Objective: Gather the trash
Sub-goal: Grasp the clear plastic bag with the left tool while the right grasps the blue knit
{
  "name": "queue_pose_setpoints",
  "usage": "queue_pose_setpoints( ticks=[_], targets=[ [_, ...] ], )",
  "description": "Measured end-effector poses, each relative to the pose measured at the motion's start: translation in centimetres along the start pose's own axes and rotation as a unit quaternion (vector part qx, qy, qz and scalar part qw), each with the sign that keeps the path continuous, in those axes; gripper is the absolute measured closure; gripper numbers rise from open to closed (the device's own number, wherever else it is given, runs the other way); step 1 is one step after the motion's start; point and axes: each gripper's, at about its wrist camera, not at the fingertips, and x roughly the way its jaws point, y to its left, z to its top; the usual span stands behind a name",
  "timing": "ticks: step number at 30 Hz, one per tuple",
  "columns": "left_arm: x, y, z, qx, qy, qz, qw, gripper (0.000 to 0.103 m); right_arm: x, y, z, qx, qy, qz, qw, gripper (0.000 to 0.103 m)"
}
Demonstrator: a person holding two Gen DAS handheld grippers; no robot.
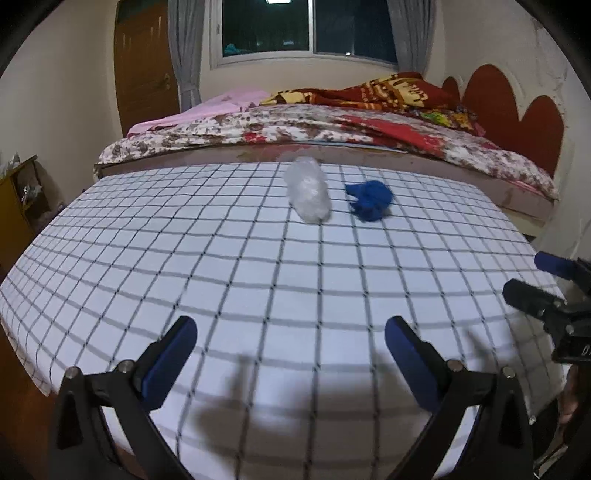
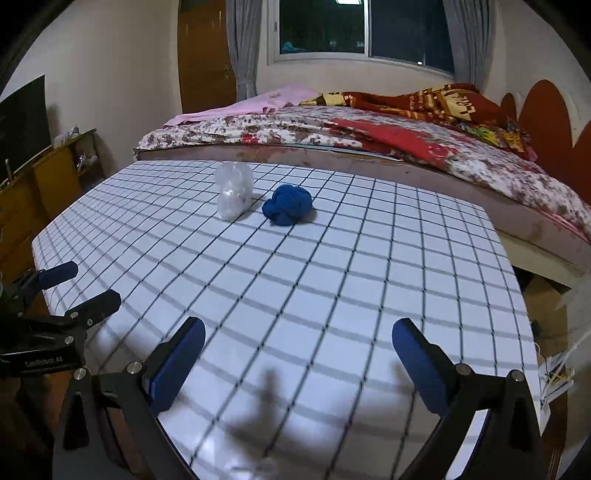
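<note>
A crumpled clear plastic bag [image 1: 308,190] [image 2: 235,195] lies near the far edge of the table covered with a white checked cloth [image 1: 258,280] [image 2: 332,280]. Just right of it sits a scrunched blue wad [image 1: 369,201] [image 2: 288,209]. My left gripper [image 1: 291,336] hovers open over the near part of the table, far short of both items, nothing between its fingers. My right gripper [image 2: 299,339] is also open and empty, at the near edge. Each gripper shows in the other's view: the right gripper [image 1: 535,280] at the right edge, the left gripper [image 2: 81,284] at the left edge.
A bed [image 1: 332,125] [image 2: 369,133] with floral and red blankets runs right behind the table. A wooden shelf unit [image 2: 48,177] [image 1: 18,199] stands to the left, a wooden door [image 1: 144,66] and a curtained window [image 1: 306,29] at the back. A cardboard box [image 2: 546,314] sits low right.
</note>
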Motion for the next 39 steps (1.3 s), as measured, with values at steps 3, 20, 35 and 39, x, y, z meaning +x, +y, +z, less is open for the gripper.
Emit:
queue_pose_setpoints(
  ticks=[3, 20, 35, 39],
  targets=[
    [2.3, 1.1, 1.6, -0.011, 0.005, -0.005, 0.9999, 0.001, 3.0, 0.1, 2.8, 0.006, 0.008, 0.017, 1.000, 0.001],
    [11.0, 1.2, 7.6, 0.008, 0.022, -0.019, 0.9995, 0.016, 20.4, 0.4, 11.9, 0.013, 0.095, 0.018, 0.995, 0.049],
    [17.4, -2.1, 10.7, 0.006, 0.070, -0.044, 0.9966, 0.057, 20.0, -5.7, 11.7, 0.058, 0.085, 0.027, 0.994, 0.060],
    [16.9, -1.4, 10.2, -0.013, 0.064, -0.058, 0.9962, 0.061, 18.9, -6.1, 10.8, 0.069, 0.074, 0.033, 0.994, 0.061]
  ],
)
